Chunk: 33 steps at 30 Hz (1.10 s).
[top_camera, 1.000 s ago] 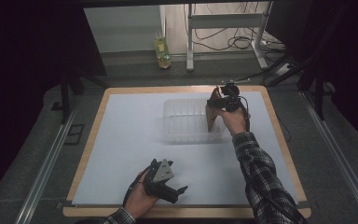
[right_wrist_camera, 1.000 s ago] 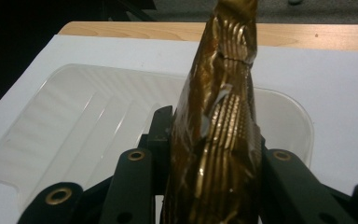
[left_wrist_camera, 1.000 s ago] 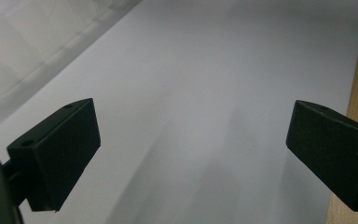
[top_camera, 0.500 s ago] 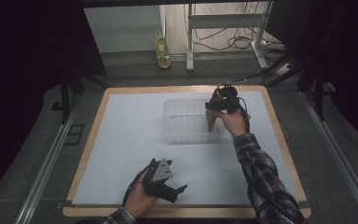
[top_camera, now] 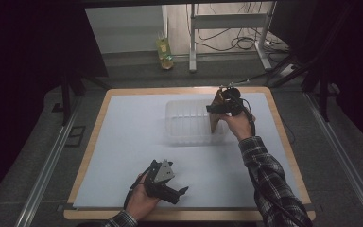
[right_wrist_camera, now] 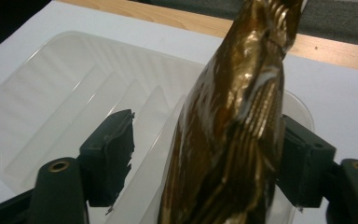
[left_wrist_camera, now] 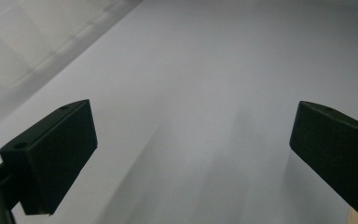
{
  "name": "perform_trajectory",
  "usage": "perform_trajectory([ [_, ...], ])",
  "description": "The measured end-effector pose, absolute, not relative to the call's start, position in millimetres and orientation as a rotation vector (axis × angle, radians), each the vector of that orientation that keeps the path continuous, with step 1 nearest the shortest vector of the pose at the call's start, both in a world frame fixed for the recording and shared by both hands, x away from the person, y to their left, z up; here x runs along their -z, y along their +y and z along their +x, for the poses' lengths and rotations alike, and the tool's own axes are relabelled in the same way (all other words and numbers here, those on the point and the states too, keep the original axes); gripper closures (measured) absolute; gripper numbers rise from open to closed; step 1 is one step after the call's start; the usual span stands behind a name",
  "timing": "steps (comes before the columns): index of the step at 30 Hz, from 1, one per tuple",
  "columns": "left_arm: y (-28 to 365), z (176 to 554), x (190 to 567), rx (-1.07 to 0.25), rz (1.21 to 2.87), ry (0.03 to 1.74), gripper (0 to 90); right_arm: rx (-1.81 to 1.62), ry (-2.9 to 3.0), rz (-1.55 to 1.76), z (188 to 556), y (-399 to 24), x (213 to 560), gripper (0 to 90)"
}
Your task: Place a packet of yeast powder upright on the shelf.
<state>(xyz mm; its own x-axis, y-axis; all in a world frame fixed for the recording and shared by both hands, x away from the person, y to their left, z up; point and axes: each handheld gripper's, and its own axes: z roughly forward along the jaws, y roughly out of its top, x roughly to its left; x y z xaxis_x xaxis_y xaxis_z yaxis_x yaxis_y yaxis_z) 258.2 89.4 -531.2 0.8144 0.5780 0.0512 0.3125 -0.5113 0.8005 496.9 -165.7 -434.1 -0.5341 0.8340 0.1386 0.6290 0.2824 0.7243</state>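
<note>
Right gripper view showed the right gripper (right_wrist_camera: 205, 154) with its jaws part open: they had just been opening, and the gold foil pouch (right_wrist_camera: 233, 130) stood between them, leaning against the right-hand jaw, with a clear gap to the left-hand one. The pouch rose upright and crinkled out of the clear plastic tray (right_wrist_camera: 51, 93) that lay beneath and beyond the jaws. No writing on the foil could be read.

In the high view the right hand (top_camera: 236, 124) reached out with a plaid sleeve (top_camera: 269, 179) behind it and held its gripper at the tray's right end, pointing down over the pouch (top_camera: 215, 116). Around the tray lay the white sheet (top_camera: 132, 127) on the wood-edged table (top_camera: 94, 118).

Well apart, by the table's near edge, the left hand (top_camera: 142, 201) rested low with the left gripper (top_camera: 182, 193) pointing to the right. Its jaws stood wide over bare sheet, with nothing between them. Past the table's far edge a yellow-green bottle (top_camera: 164, 53) stood on the floor, its label too small to read.
</note>
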Motion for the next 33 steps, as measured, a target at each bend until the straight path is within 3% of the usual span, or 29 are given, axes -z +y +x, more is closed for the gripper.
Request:
perform_trajectory([
  [15, 94.1, 262.1, 532.3, -0.372, 2.110, 0.673, 0.0, -1.122, 2.328, 1.243, 487.3, -167.5, 419.7, 17.8],
  [33, 92.5, 261.3, 531.9, -0.373, 2.110, 0.644, 0.0, -1.152, 2.357, 1.163, 466.7, -176.6, 415.9, 14.1],
])
